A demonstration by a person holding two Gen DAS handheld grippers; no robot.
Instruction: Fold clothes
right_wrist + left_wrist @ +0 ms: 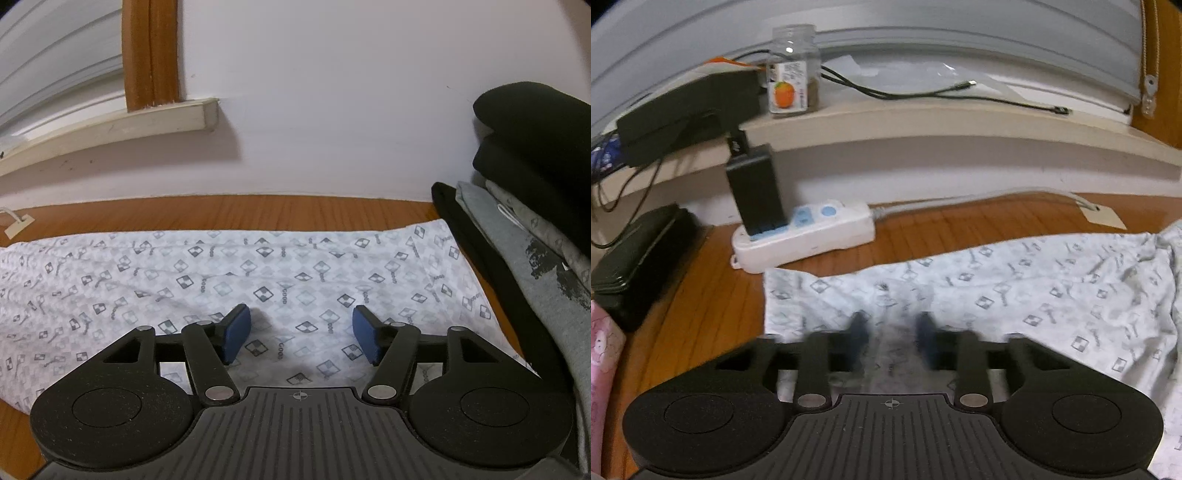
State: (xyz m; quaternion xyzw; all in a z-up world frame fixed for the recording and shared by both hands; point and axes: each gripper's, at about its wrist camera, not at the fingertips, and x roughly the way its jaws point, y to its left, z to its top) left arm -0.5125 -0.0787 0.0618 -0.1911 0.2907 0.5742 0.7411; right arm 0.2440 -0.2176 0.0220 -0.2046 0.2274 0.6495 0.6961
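Observation:
A white garment [1015, 295] printed with small grey diamonds lies spread on the wooden table [701, 295]. In the left wrist view my left gripper [892, 338] hovers low over the garment's left part, its blue pads blurred and apart, with nothing between them. In the right wrist view the same garment [258, 266] stretches flat across the table [258, 210], and my right gripper [301, 338] stands open just above its near edge, holding nothing.
A white power strip [805, 236] with a black adapter [755, 195] sits beyond the garment's left end, a black case [639, 254] further left. A jar [792, 74] and cables lie on the sill. Folded dark and grey clothes [535, 229] are stacked at the right.

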